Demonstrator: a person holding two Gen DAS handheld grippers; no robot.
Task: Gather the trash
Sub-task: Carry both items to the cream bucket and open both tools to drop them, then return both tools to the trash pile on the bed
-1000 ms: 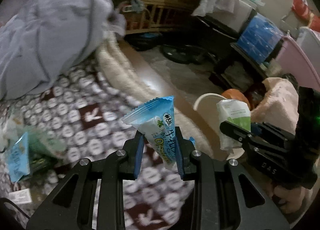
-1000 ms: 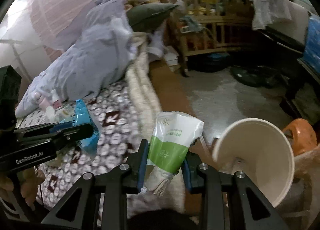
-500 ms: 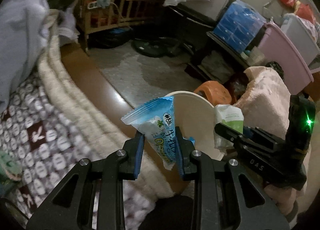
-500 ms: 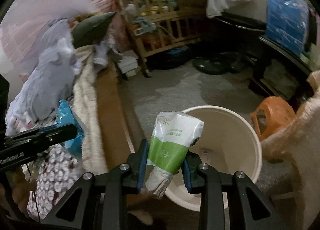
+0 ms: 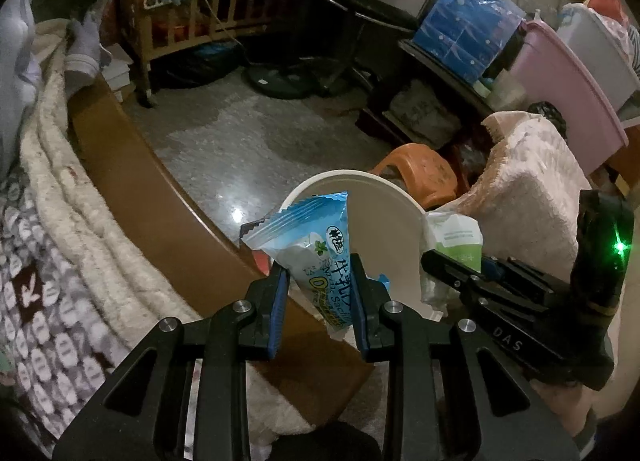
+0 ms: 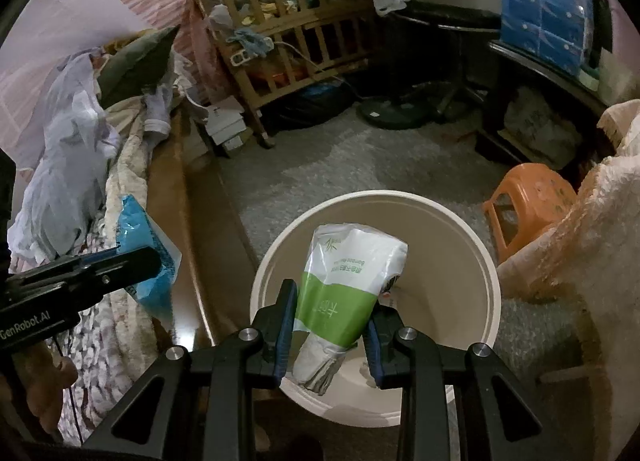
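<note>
Right hand-held gripper [image 6: 330,315] is over the mouth of the cream bin [image 6: 490,261], and I've got the green-and-white packet [image 6: 344,281] pinched between the blue pads, jaws closed down to the packet's width. It hangs above the bin's inside, so a release there looks safe to me. The worry is the film sticking to a pad [image 6: 289,311] and swinging out past the rim when I let go.

Left side is the riskier one. My left hand-held gripper [image 5: 320,295] is clamped on the blue snack wrapper [image 5: 310,239], jaws narrowed onto its lower half, the top flaring free. From the left wrist view it reads against the bin's near-left rim; from the right wrist view the wrapper sits off to the left, over the bed edge [image 6: 192,197], apart from the bin. If I open now, I judge it drops onto the wooden bed frame or the floor [image 5: 224,141]. Both tools are close together too, so crowding in could knock them.
</note>
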